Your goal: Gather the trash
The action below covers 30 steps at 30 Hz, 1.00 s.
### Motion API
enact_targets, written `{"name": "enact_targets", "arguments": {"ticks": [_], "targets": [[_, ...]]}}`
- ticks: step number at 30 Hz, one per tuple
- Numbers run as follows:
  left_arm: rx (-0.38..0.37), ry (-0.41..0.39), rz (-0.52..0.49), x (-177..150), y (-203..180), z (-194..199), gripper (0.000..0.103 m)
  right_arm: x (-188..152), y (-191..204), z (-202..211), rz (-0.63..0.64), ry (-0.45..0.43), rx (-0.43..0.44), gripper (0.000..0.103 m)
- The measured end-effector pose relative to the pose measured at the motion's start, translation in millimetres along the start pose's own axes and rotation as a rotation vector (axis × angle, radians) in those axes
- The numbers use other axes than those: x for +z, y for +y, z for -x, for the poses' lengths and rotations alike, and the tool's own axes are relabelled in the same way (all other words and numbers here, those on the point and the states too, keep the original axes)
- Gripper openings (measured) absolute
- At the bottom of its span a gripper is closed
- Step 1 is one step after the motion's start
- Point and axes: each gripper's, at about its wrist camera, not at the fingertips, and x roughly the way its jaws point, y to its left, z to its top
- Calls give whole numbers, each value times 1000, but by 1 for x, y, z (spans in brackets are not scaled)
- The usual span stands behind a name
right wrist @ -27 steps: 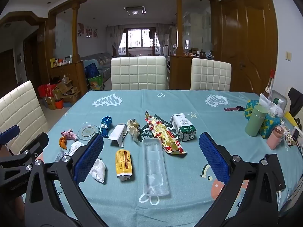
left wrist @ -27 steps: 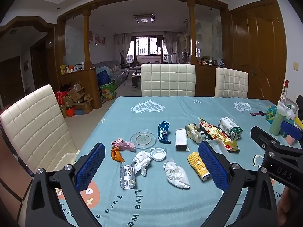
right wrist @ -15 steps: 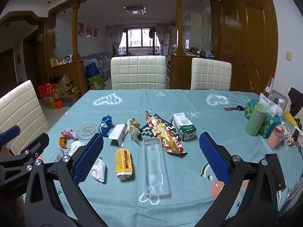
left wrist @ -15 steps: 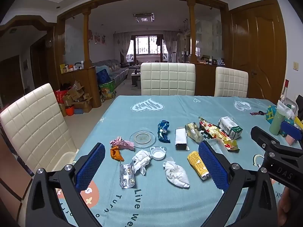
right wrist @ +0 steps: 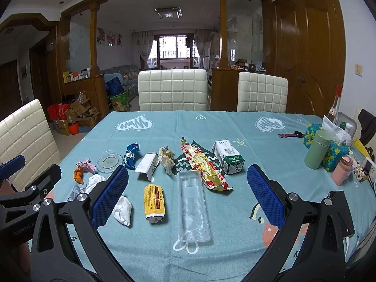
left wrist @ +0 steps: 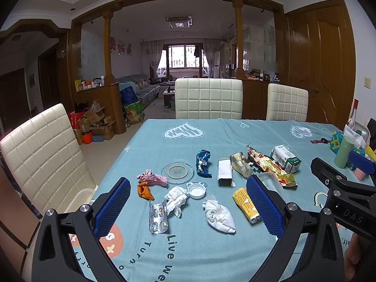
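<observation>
- My left jaws (left wrist: 188,208) hang spread wide above the near edge of the desk (left wrist: 258,131), nothing between them; my right jaws (right wrist: 188,195) are spread just as wide and hold nothing.
- The trash lies scattered across the middle of the teal cloth, ahead of both pairs of jaws.
- Two crumpled white tissues: one (left wrist: 176,199) beside a white bottle cap (left wrist: 196,189), the other (left wrist: 219,215) nearer to me.
- One silver blister pack (left wrist: 158,217), emptied and bent, lies just left of the first tissue.
- One orange peel scrap (left wrist: 145,190) touches a crumpled pink wrapper (left wrist: 151,178).
- One round clear lid (left wrist: 177,172) lies flat, with print I cannot read.
- One twisted blue foil wrapper (left wrist: 203,163) lies just right of the lid.
- One small white box (right wrist: 148,165), opened at the near end, lies on its side.
- One crumpled cream wrapper (right wrist: 166,158) sits next to it.
- One long red-and-gold foil wrapper (right wrist: 203,166) lies partly under the far end of a clear plastic tray (right wrist: 193,203).
- One yellow tube-shaped packet (right wrist: 154,199) reads "KOJN" or similar; I cannot be sure.
- One white-and-green carton (right wrist: 229,157) lies on its side; its print is too small to read.
- The cloth near me carries the words "Live We" and "Turn".
- At the right edge stand a green flask (right wrist: 316,149) and a pink bottle (right wrist: 342,171).
</observation>
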Motion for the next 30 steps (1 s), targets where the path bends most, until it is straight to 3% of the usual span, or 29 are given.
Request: {"name": "enact_targets", "arguments": {"ticks": [30], "targets": [[-1,-1,-1,-5,0,2,97,-1,2,1,2,2,0,100]]}}
